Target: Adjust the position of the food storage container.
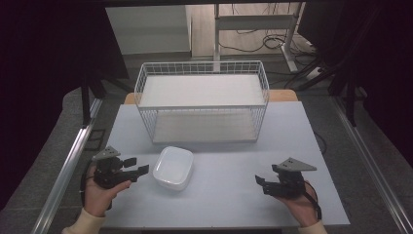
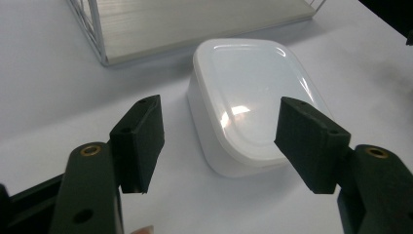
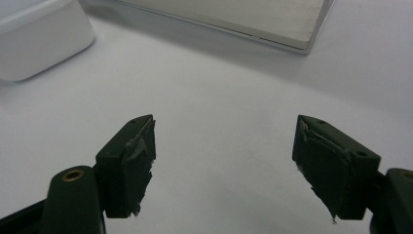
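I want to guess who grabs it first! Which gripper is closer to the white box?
Left. The left gripper sits just beside the white box, jaws open toward it; the right gripper is farther off across the table.

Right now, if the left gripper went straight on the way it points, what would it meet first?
Most likely the white container. In the left gripper view it lies straight ahead of the open left gripper, with nothing but bare table in between. Depth is hard to judge, so the jaws might pass just over its top.
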`<state>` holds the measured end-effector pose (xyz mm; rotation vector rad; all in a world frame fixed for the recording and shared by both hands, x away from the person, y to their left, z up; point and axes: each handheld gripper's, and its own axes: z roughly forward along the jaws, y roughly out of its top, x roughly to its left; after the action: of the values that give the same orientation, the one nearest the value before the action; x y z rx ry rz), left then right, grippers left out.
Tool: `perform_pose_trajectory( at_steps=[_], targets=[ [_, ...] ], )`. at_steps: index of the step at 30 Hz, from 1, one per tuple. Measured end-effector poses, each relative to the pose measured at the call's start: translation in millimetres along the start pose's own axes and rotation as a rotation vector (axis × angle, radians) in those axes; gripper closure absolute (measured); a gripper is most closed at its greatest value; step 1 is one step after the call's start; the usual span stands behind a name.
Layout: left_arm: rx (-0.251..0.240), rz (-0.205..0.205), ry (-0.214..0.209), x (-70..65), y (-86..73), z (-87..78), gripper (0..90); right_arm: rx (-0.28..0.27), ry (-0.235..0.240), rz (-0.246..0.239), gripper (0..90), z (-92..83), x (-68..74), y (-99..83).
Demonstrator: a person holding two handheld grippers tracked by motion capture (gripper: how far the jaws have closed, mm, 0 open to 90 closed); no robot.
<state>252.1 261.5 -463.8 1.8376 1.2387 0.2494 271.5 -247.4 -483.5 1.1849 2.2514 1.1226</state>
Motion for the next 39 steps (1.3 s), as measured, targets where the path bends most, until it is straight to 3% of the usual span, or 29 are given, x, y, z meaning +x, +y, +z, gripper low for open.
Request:
perform_pose_trajectory(
  at_steps=[8, 14, 29, 39],
  targets=[
    [0.026, 0.014, -0.014, -0.8, 19.6, 6.0, 40.0, 0.000, -0.009, -0.008, 24.4, 0.9, 2.0, 0.4],
    [0.032, 0.015, 0.009, 1.3, 31.1, 8.9, 46.0, 0.002, -0.009, -0.010, 24.5, 1.2, 2.7, -0.1],
    [0.173, -0.004, 0.022, 19.9, 39.4, 49.3, 87.9, 0.006, -0.023, -0.028, 25.5, 2.3, 4.3, -0.5],
    [0.261, 0.007, 0.022, 24.1, 36.2, 71.3, 89.6, 0.018, -0.030, -0.033, 25.6, 4.6, 4.0, -1.8]
  ],
)
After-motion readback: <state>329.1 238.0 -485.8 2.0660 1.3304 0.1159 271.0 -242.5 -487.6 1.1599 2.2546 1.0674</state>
